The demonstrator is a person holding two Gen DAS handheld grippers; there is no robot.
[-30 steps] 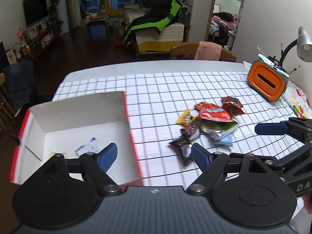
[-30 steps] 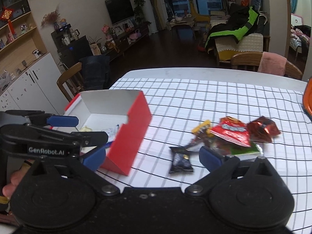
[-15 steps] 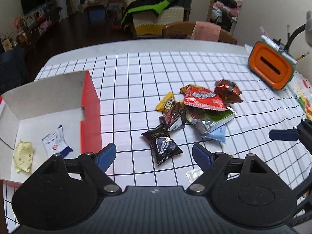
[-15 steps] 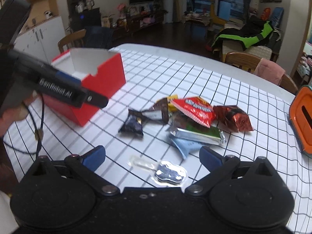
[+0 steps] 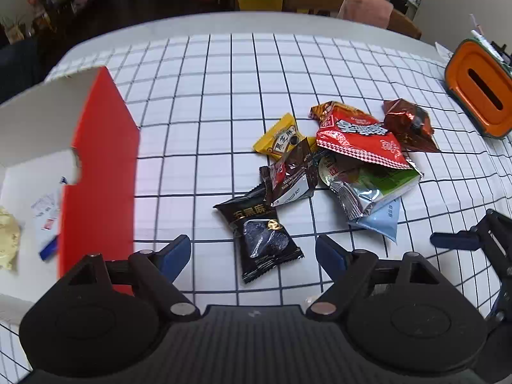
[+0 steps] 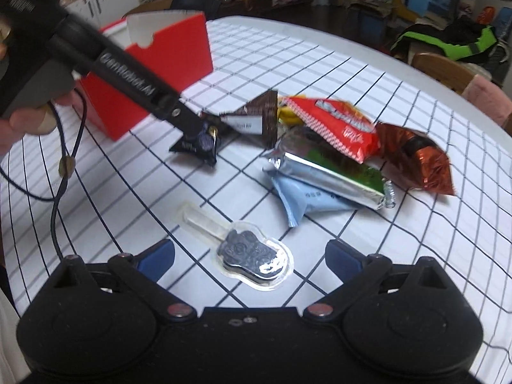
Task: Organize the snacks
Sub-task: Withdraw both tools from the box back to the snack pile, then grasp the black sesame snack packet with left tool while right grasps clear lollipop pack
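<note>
Left gripper (image 5: 252, 251): jaws wide apart, empty, over a black snack packet (image 5: 259, 235) beside the red box (image 5: 99, 172). Right gripper (image 6: 249, 256): jaws apart, empty, above a clear-wrapped lollipop (image 6: 246, 254) near the snack pile (image 6: 332, 147).

table (image 5: 224, 73): checked cloth | on it: red box (image 5: 102, 172), snack packets (image 5: 358, 137), orange holder (image 5: 476, 83)

i count eight snack packets (image 6: 329, 121) loose on the counter (image 5: 224, 73), one red box (image 5: 99, 166) holding two more packets (image 5: 44, 220), and one orange container (image 5: 480, 86).
</note>
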